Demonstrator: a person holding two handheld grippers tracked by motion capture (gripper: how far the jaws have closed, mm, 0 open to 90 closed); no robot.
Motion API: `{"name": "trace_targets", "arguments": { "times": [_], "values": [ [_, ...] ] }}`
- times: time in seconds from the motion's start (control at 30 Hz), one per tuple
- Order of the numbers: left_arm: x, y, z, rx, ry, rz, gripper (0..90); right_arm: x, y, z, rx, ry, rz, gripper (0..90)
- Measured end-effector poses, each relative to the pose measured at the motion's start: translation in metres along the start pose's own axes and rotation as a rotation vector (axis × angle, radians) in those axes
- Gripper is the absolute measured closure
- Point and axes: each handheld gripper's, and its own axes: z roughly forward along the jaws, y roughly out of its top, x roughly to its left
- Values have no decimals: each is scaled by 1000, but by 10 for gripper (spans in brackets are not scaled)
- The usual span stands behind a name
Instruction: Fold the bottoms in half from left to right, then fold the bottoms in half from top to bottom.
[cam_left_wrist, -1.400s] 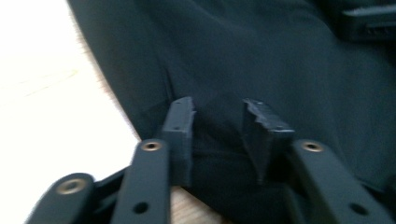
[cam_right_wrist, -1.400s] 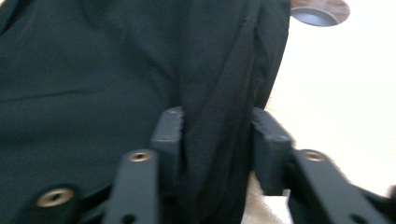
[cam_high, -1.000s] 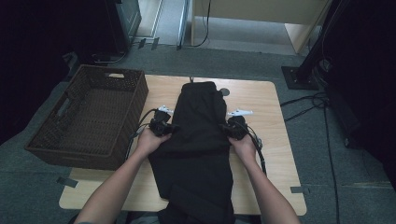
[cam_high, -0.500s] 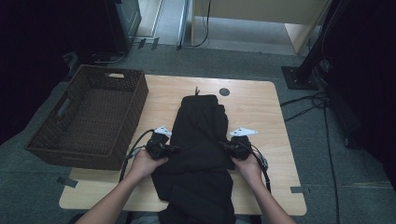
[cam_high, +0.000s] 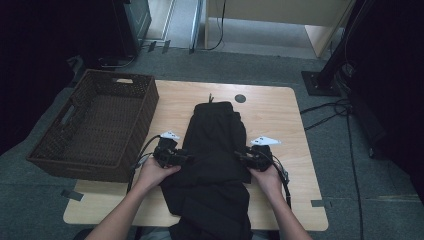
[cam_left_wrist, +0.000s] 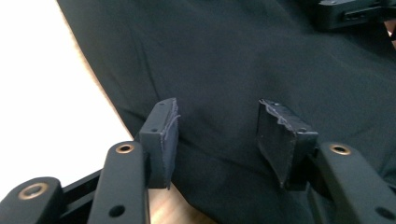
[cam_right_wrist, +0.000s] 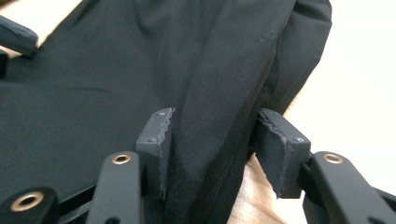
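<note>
With both sets of jaws just opened off the black garment (cam_high: 215, 150) lying down the table's (cam_high: 280, 115) middle, the left gripper (cam_high: 175, 156) and right gripper (cam_high: 248, 158) hold nothing, so its overhanging near end may drag it off.

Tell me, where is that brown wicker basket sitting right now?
In the high view, the basket sits at the table's left edge, beside the black garment.

A plain black garment (cam_high: 216, 150) lies on a pale wooden table (cam_high: 280, 115), beside a dark brown woven basket (cam_high: 95, 127), above grey carpet (cam_high: 350, 165).
</note>
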Motion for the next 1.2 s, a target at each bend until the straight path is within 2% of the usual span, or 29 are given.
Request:
{"name": "trace_targets", "arguments": {
  "times": [0.03,0.13,0.2,0.3,0.37,0.43,0.5,0.73,0.87,1.03,1.17,1.2],
  "values": [
    [0,1,0,-4,5,9,484,0,0,0,-5,1,6,472],
    [3,5,0,-16,-2,5,473,1,0,1,-2,-5,-5,452],
    [6,9,2,-19,6,-5,456,0,1,1,-20,-15,-11,446],
    [11,14,6,-18,12,-6,468,-4,4,1,-29,-11,11,439],
    [14,18,9,-5,24,1,469,-7,10,4,-4,-1,26,428],
    [18,25,12,2,33,5,462,-9,15,6,-25,-7,18,428],
    [22,30,14,-2,38,6,461,-13,23,11,3,6,24,413],
    [38,59,20,-24,54,-21,463,-22,46,21,-10,-9,37,373],
    [47,71,25,-8,66,-38,442,-28,59,32,-4,-29,44,366],
    [55,72,33,-2,78,-52,429,-40,65,46,29,-74,64,331],
    [56,71,40,-2,93,-41,424,-49,61,56,66,-66,107,325],
    [56,71,41,-5,96,-40,423,-49,60,57,61,-61,111,333]
  ]
}}
